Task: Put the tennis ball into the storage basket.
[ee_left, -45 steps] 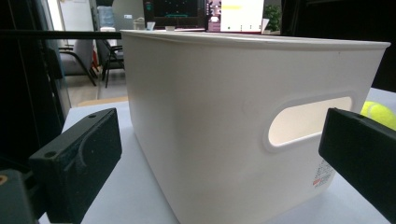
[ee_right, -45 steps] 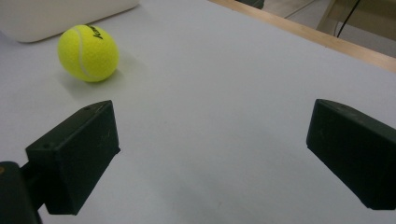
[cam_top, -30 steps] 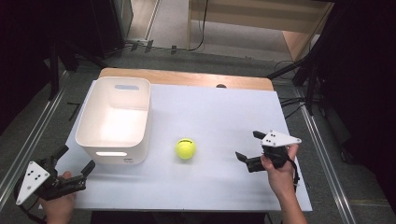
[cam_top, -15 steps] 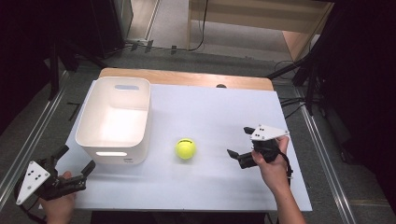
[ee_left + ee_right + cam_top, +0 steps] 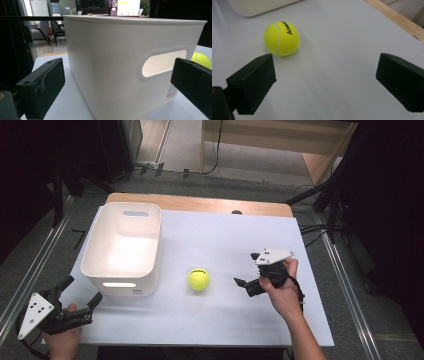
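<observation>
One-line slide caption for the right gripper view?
Open right gripper faces a yellow tennis ball on the white table, ball ahead of its left jaw.

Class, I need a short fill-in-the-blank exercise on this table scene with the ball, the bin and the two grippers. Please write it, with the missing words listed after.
1. The tennis ball lying on the table is ____ in colour.
2. The right gripper has its jaws ____, with nothing between them.
3. The white bin stands to the ____ of the ball in the high view.
4. The left gripper sits near the table's front corner, and its camera looks at the bin's ____ cut-out.

Missing words: yellow; open; left; handle
</observation>
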The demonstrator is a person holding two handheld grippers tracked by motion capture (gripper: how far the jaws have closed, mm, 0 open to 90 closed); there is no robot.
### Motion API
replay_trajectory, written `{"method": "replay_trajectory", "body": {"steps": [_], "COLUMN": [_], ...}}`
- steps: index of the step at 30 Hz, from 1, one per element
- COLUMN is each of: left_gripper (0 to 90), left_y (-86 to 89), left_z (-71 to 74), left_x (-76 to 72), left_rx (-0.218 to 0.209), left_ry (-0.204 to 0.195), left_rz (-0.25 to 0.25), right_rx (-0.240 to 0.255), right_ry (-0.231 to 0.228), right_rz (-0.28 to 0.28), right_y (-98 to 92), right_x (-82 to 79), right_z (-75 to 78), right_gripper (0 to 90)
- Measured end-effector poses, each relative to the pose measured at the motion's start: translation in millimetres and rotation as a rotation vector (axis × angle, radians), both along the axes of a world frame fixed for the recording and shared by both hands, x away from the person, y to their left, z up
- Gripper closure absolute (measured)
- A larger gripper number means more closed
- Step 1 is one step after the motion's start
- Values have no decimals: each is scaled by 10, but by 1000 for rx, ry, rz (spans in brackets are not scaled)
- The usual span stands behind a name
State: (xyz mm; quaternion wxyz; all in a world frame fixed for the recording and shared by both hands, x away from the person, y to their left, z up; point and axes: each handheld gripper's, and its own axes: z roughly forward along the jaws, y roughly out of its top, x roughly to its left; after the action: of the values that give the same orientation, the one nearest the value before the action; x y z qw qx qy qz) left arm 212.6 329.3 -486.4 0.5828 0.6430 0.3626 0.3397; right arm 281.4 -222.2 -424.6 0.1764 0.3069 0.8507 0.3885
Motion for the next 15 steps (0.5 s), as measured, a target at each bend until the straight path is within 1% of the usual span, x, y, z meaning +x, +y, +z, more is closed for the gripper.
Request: {"method": "replay_trajectory", "body": {"steps": [7,8,9,13,15], "left_gripper": [0,0,0,0,0], "left_y": [-2,-3,-4,-4,-2], "left_z": [0,0,0,0,0], "left_x": [-1,0,0,0,0], "left_rx": [0,1,-1,0,-2], "left_ry": [-1,-1,-1,-1,-1], "left_rz": [-1,-1,-1,-3,-3], "right_rx": [-24,-25,-33,-37,-48], "right_ry": [27,31,31,56,67], "right_rz": [22,20,32,43,57], "right_y": [115,134,146,217,255], "right_x": [89,97,112,153,171], "right_z": [40,46,51,63,59], "right_gripper": [17,50,52,52,51]}}
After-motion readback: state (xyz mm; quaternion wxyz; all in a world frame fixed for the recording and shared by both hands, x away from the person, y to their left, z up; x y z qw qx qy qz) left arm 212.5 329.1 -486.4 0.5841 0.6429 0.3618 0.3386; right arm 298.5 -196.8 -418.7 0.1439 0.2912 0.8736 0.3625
